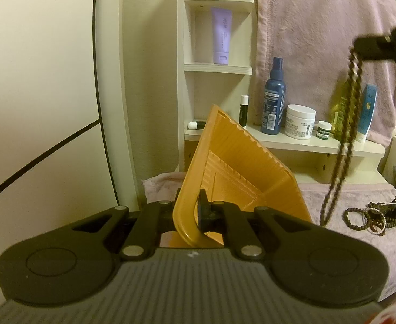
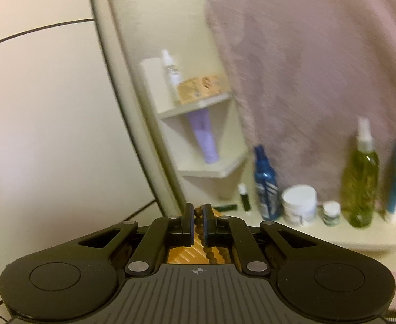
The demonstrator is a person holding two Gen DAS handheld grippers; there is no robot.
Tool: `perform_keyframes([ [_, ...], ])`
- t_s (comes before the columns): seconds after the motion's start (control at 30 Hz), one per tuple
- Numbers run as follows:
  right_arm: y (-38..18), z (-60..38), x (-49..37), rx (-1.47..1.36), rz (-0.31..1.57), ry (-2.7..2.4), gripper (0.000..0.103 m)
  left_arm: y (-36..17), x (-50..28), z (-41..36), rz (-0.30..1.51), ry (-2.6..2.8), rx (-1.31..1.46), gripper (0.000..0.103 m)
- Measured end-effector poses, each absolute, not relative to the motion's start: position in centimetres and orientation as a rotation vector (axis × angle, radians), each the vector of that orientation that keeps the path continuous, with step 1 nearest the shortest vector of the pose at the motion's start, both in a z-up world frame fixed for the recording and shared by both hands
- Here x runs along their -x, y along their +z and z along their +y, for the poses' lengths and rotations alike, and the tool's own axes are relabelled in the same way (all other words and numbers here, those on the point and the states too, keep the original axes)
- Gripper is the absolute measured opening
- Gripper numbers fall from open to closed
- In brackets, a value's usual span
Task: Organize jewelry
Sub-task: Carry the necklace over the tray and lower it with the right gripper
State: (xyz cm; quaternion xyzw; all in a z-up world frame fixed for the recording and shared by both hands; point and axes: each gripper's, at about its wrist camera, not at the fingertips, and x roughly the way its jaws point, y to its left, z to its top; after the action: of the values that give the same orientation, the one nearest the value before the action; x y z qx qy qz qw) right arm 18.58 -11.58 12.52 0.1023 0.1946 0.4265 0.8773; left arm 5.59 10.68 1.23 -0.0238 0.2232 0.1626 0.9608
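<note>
Two views, taken in turn, with the orange tray as landmark

Left wrist view: left tongs (image 1: 198, 210) clamped together on the near rim of the orange tray (image 1: 235, 167), tilted up with its ribbed inside facing right. Right tongs (image 1: 370, 48) high and right of the tray, pinched on a long bead strand (image 1: 343, 140) hanging nearly straight down, long axis vertical, lower end just right of the tray's right edge and above the pink towel (image 1: 360, 197). More jewelry in a tangled bracelet heap (image 1: 373, 216) on that towel, further right of the tray. Toiletry bottles on the shelf (image 1: 319, 141) behind

Right wrist view: right tongs (image 2: 198, 216) closed on the bead strand (image 2: 202, 232), brown beads showing between the pads and trailing down; orange tray (image 2: 187, 253) glimpsed directly below through the gap

Judged key relation: strand right of and above the tray mouth, so likely a leftward carry, then lowering bottom end first; right hand nearer the strand, left only steadying the tray
</note>
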Motion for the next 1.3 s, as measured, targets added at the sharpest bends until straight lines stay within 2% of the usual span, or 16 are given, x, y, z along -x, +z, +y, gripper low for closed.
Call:
perform_keyframes([
  [0.27, 12.6, -9.5, -19.4, -0.156, 0.418, 0.909, 0.006, 1.3, -5.7, 10.7, 0.453, 0.329, 0.054, 0.007],
  [0.77, 2.2, -5.4, -21.9, -0.031, 0.74, 0.892, 0.006, 1.3, -5.7, 10.8, 0.455, 0.329, 0.062, 0.007],
  [1.03, 0.4, -6.4, -21.8, -0.06, 0.818, 0.912, 0.007, 1.3, -5.8, 11.0, 0.457, 0.331, 0.067, 0.007],
  [1.1, 0.8, -7.1, -21.6, -0.072, 0.794, 0.884, 0.013, 1.3, -5.7, 11.0, 0.457, 0.331, 0.066, 0.007],
  [1.13, 1.0, -7.5, -21.5, -0.077, 0.776, 0.859, 0.022, 1.3, -5.7, 11.0, 0.456, 0.331, 0.066, 0.007],
  [1.17, 1.2, -8.0, -21.3, -0.082, 0.758, 0.831, 0.037, 1.3, -5.7, 11.0, 0.456, 0.331, 0.066, 0.007],
  [1.23, 1.3, -9.6, -20.4, -0.088, 0.717, 0.771, 0.055, 1.3, -5.7, 10.9, 0.454, 0.331, 0.064, 0.007],
  [1.3, 1.1, -11.2, -19.4, -0.086, 0.691, 0.715, 0.056, 1.2, -5.7, 11.0, 0.454, 0.33, 0.067, 0.007],
])
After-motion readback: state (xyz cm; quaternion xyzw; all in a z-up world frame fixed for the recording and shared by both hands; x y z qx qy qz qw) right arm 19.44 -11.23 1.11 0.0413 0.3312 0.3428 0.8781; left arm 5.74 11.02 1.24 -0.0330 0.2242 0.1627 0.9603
